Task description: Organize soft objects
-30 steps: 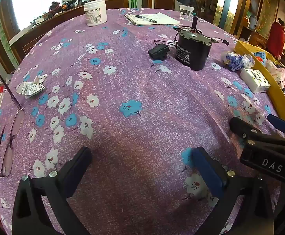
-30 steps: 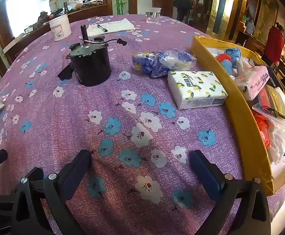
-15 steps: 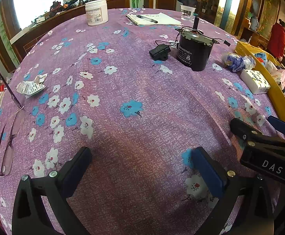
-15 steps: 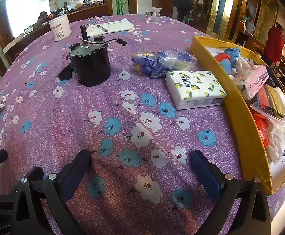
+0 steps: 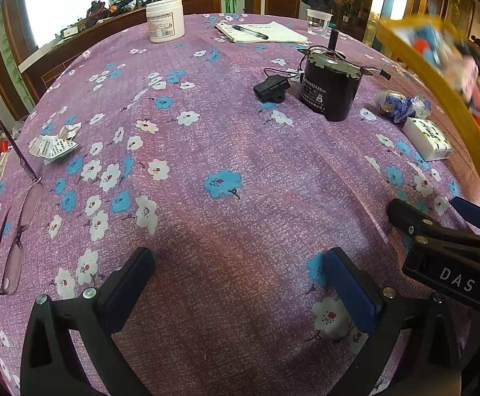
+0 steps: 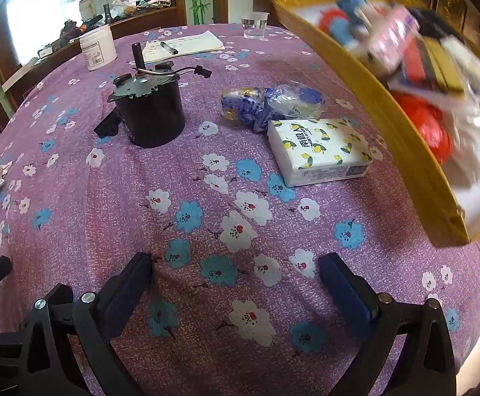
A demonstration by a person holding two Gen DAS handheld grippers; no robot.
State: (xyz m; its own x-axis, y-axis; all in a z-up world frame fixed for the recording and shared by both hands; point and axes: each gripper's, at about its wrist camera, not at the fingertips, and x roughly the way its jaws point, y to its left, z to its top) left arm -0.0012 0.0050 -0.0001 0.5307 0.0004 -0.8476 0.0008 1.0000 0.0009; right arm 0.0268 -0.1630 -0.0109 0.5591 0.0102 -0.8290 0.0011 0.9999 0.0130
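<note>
A white tissue pack with lemon print (image 6: pixel 319 150) lies on the purple flowered tablecloth, with a crumpled blue-and-clear plastic bag (image 6: pixel 269 104) just behind it; both show at the right of the left wrist view, pack (image 5: pixel 426 138) and bag (image 5: pixel 401 105). A yellow tray (image 6: pixel 401 132) full of soft packs is blurred and lifted off the table at the right, also seen in the left wrist view (image 5: pixel 444 99). My right gripper (image 6: pixel 236 283) is open and empty, low over the cloth in front of the pack. My left gripper (image 5: pixel 236 280) is open and empty; the right gripper's body (image 5: pixel 451 244) lies to its right.
A black cylindrical motor (image 6: pixel 149 112) with wires and a small black adapter (image 5: pixel 271 87) stand mid-table. A white jar (image 5: pixel 165 19), notepad with pen (image 5: pixel 259 31) and clear cup (image 5: pixel 319 21) sit at the far edge. Glasses (image 5: pixel 15 231) and crumpled paper (image 5: pixel 55 143) lie at the left.
The yellow tray has risen off the table and tilted, now blurred in motion at the right. Both grippers stay open and almost still.
</note>
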